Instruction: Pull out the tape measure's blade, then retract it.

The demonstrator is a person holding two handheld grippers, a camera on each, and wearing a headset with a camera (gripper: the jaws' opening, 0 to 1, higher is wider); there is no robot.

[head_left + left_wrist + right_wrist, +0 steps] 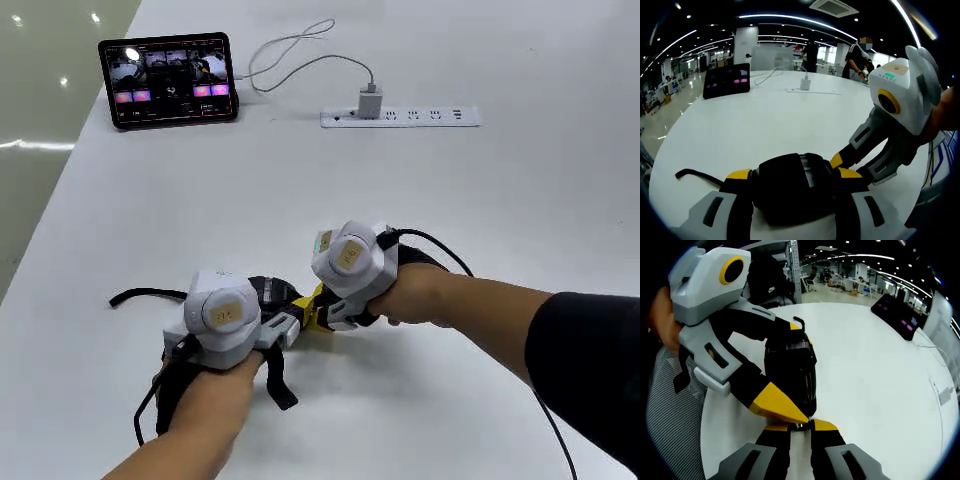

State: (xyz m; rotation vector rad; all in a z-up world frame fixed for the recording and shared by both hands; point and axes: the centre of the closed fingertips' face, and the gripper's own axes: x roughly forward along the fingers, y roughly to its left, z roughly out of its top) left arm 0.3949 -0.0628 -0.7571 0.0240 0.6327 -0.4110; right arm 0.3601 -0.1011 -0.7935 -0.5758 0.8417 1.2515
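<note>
Now | left gripper (794, 176) clamped around tape measure (790, 196) | right gripper (800, 429) pinching blade tip (800, 425) at its mouth

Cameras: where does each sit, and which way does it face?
Head view: on the headset, looking down at the table; both arms, left gripper and right gripper show.
Left gripper view: on the left gripper, looking along its jaws, shut on the tape measure, towards the tablet; the right gripper enters from the right.
Right gripper view: on the right gripper, looking along its jaws, shut on the blade tip, facing the left gripper.
Shared: all show the tape measure.
</note>
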